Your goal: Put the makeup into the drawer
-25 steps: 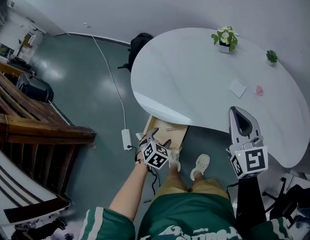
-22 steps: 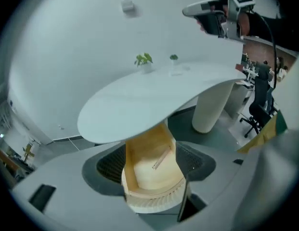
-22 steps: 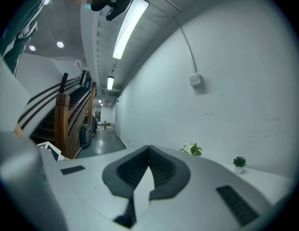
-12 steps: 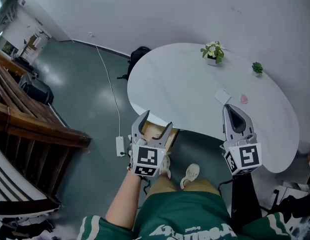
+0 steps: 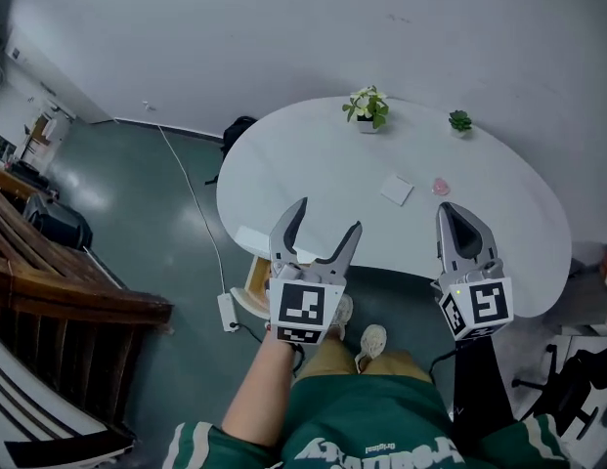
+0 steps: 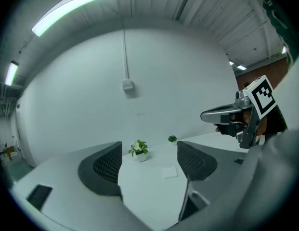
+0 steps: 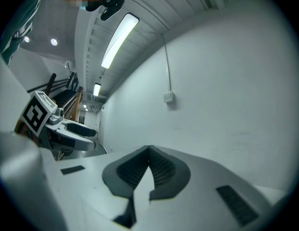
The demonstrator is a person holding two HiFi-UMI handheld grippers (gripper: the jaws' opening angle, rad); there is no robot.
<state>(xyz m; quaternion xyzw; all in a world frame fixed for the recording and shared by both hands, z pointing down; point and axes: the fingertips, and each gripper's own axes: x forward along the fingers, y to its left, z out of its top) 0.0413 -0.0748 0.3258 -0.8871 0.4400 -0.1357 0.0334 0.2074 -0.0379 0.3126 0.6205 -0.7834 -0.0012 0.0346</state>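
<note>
A small pink item point(image 5: 441, 186) and a flat white square piece point(image 5: 397, 191) lie on the white rounded table point(image 5: 313, 169). Under the table's near left edge, a corner of the wooden drawer point(image 5: 254, 283) shows. My left gripper point(image 5: 327, 217) hovers at the table's near edge, open and empty. In the left gripper view, the left gripper point(image 6: 148, 163) faces the white square point(image 6: 170, 172) across the tabletop. My right gripper point(image 5: 454, 213) is shut and empty, just short of the pink item. The right gripper view shows this gripper point(image 7: 149, 166) with its jaws touching.
A potted plant point(image 5: 366, 107) and a smaller green plant point(image 5: 460, 121) stand at the table's far edge. A power strip point(image 5: 226, 311) with its cable lies on the floor left of the drawer. Wooden furniture point(image 5: 59, 281) fills the left. My shoes point(image 5: 371, 342) are below the table edge.
My left gripper has risen from down by the drawer to the table's edge, still open. The right gripper shifted a little forward and stayed shut.
</note>
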